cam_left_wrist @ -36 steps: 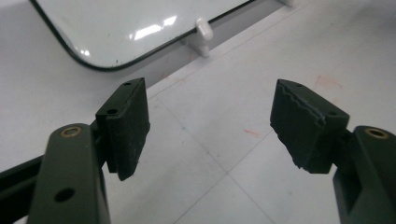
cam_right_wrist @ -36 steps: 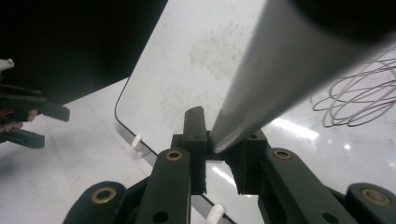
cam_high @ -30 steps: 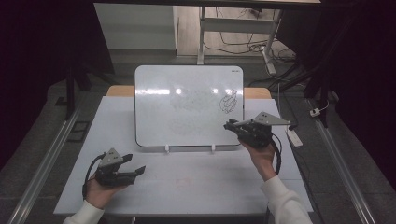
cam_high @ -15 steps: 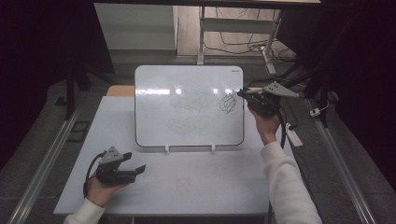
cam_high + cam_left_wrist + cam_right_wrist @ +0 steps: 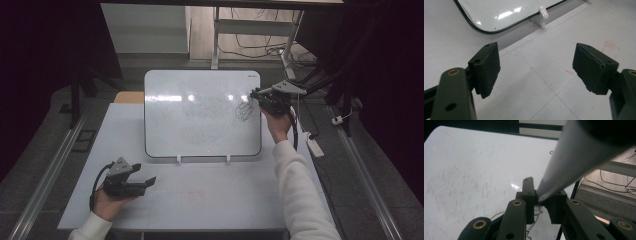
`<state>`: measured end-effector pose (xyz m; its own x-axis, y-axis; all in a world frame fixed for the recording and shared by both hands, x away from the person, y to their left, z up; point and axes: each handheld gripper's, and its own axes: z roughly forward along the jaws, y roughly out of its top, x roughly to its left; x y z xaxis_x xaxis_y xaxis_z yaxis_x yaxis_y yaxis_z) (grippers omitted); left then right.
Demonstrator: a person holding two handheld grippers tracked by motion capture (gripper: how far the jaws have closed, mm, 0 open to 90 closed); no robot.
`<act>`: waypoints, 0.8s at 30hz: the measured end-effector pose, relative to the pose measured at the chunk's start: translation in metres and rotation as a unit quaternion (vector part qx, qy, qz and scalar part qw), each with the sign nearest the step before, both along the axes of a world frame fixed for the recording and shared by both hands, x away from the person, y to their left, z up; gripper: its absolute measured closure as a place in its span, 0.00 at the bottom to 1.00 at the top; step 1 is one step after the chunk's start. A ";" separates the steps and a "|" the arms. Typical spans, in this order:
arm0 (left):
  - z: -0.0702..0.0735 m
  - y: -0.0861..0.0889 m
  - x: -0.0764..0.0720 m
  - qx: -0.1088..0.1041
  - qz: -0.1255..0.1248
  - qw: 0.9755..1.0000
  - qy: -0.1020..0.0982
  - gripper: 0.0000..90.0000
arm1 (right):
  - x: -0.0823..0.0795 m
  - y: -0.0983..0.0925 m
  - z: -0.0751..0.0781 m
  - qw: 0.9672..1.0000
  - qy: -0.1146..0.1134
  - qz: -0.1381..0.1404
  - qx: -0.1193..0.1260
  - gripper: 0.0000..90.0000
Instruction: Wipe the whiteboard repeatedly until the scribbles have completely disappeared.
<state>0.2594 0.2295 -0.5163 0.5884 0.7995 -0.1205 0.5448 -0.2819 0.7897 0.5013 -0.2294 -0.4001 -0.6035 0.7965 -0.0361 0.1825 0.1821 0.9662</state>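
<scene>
High view: white rectangular whiteboard w/ dark rim [image 5: 200, 112] propped upright on small white clip feet at far-centre of white table [image 5: 200, 200].
Marks: black scribble [image 5: 244, 110] near board's right edge; faint smears across rest.
Pen: grey-white tapered marker [image 5: 574, 162] clamped in right gripper [image 5: 256, 95]; jaws closed on it, tip end at the scribble; contact w/ board can't tell.
Right hand [image 5: 276, 122]: raised at board's right edge.
Left gripper [image 5: 147, 182]: resting on table near-left, well apart from board; jaws wide open after just opening, nothing between pads [image 5: 487, 67].
Left gripper view: board's bottom corner + one white foot [image 5: 543, 15].
</scene>
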 end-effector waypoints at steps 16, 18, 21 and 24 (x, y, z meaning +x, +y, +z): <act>0.001 0.000 -0.001 -0.001 0.003 1.000 -0.003 0.26 | -0.002 0.012 -0.011 0.999 0.022 0.036 0.011 0.86; 0.001 0.000 -0.001 -0.002 0.004 1.000 -0.003 0.26 | -0.007 0.018 -0.014 0.998 0.017 0.056 -0.022 0.86; 0.001 -0.001 -0.001 -0.001 0.004 1.000 -0.002 0.26 | 0.000 0.009 -0.007 0.999 0.013 0.030 -0.013 0.86; 0.002 0.000 -0.002 -0.001 0.004 1.000 -0.005 0.26 | 0.007 0.000 -0.003 1.000 0.020 0.005 0.023 0.86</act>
